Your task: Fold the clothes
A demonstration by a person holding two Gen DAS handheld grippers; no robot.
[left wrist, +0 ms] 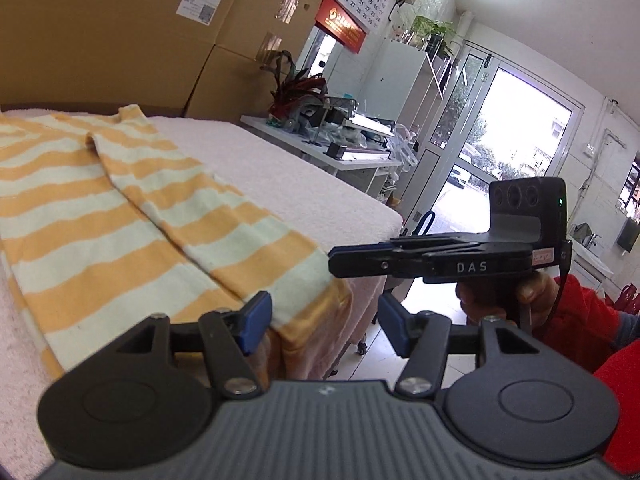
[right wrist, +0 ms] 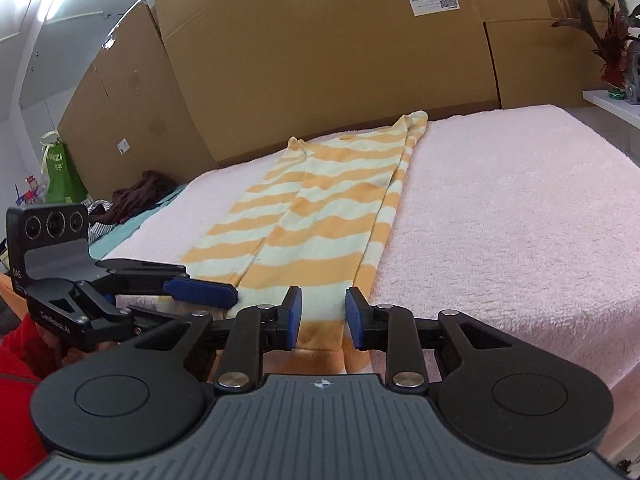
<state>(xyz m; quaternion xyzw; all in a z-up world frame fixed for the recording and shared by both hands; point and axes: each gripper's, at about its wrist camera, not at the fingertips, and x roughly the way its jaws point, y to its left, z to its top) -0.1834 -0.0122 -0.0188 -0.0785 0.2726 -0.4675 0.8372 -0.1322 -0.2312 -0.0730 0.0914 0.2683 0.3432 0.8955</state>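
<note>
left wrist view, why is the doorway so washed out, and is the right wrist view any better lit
Left wrist view: daylight blows out the glass door, with ceiling glare beside it; the striped garment stays evenly lit. Right wrist view: faces the cardboard boxes, so exposure is softer, with glare only at top left. Both bend straight edges at the rim.

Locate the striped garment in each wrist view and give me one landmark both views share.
Left wrist view: the striped garment fills the left half, running from far left down to the table's near edge by the left gripper.
Right wrist view: it lies centre, stretching away from the right gripper.
Shared landmark: the cardboard boxes behind the pink towel-covered table.
</note>
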